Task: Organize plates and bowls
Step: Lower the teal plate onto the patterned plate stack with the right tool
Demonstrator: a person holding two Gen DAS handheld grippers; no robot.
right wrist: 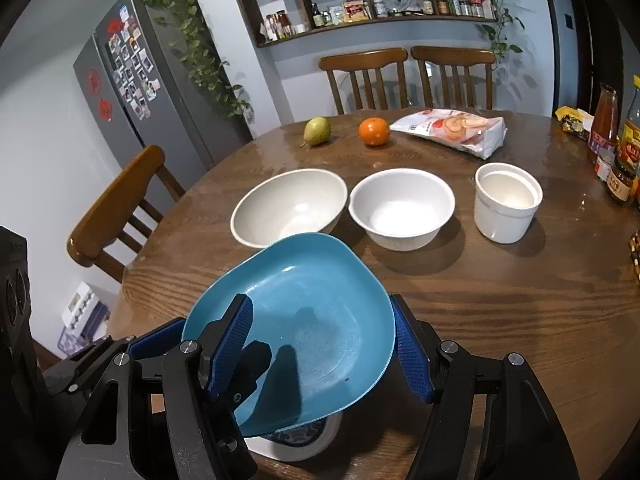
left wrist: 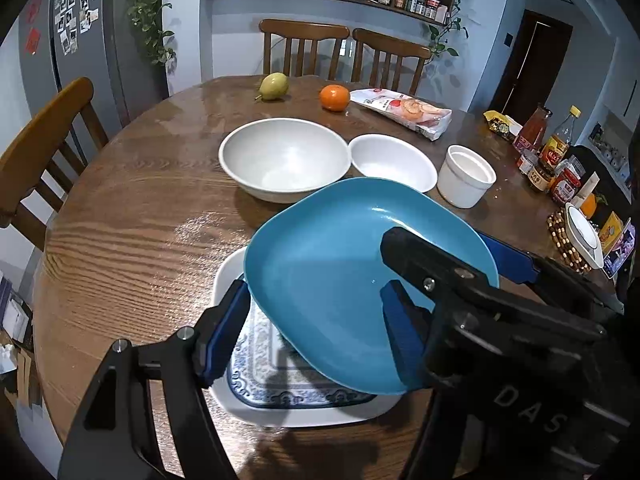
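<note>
A blue plate (left wrist: 340,280) hangs tilted over a white square plate with a blue pattern (left wrist: 280,392). Both grippers hold it. My left gripper (left wrist: 316,332) spans it, fingers on its left and right rim. My right gripper (right wrist: 324,344) also spans it (right wrist: 304,328), fingers on both sides. The patterned plate (right wrist: 296,440) shows under the blue one. A large white bowl (left wrist: 284,158), a smaller white bowl (left wrist: 394,162) and a white cup (left wrist: 466,176) stand behind; they also show in the right wrist view as the large bowl (right wrist: 288,206), the small bowl (right wrist: 402,208) and the cup (right wrist: 506,200).
A pear (left wrist: 274,86), an orange (left wrist: 334,97) and a snack bag (left wrist: 404,110) lie at the far side of the round wooden table (left wrist: 132,208). Sauce bottles and jars (left wrist: 548,156) crowd the right edge. Wooden chairs (left wrist: 304,48) stand around.
</note>
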